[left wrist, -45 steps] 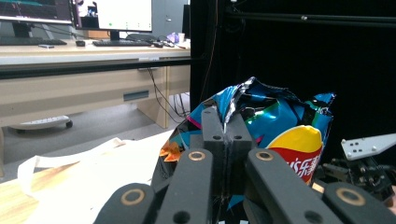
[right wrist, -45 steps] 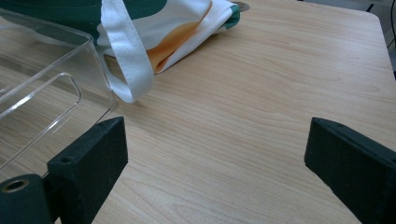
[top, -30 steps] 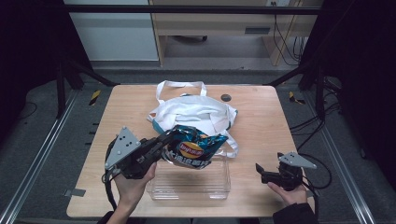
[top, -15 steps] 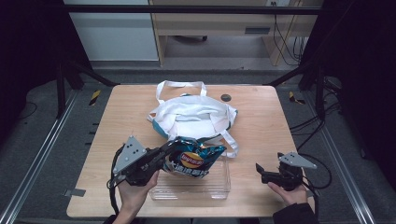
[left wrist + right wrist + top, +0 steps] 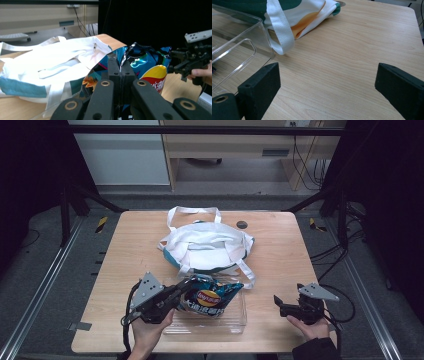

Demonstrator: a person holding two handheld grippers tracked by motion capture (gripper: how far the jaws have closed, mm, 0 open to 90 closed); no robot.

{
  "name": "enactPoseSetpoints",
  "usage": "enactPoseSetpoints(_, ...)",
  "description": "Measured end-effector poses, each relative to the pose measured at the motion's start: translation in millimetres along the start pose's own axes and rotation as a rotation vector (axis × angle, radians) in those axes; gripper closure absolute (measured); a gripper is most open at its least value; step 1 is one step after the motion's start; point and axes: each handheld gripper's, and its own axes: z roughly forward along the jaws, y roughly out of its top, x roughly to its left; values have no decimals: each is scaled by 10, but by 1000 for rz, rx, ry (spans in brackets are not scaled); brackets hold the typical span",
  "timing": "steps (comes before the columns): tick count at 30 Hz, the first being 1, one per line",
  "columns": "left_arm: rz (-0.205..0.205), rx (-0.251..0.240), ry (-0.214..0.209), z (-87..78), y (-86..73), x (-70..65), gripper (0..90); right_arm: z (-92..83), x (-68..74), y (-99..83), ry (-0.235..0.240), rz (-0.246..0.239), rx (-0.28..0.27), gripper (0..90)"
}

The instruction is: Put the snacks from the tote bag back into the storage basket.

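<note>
Two claws are present at the wooden tabletop (image 5: 280,250). Left claw (image 5: 186,290) is clenched on the crimped top edge of a blue chip bag (image 5: 212,296); the left gripper view shows both jaws pressed together on the foil. The bag hangs tilted over a clear plastic tray (image 5: 235,322) at the near edge, its lower part inside the tray outline. Right claw (image 5: 278,302) is released, jaws spread wide over bare wood, well apart from the tray. White tote bag (image 5: 207,242) lies just behind the tray.
</note>
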Motion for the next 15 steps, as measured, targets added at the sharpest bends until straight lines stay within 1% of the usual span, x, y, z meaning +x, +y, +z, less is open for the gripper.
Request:
enactPoseSetpoints(5,-13,9,7,-3,-43,32,897,-1,3,0,1,-6,0,67)
enactPoseSetpoints(10,-34,21,32,-15,-71,103,897,1,2,-1,1,-9,2,67)
enactPoseSetpoints(15,-50,34,66,-9,-95,160,896,3,2,-2,0,-11,2,67)
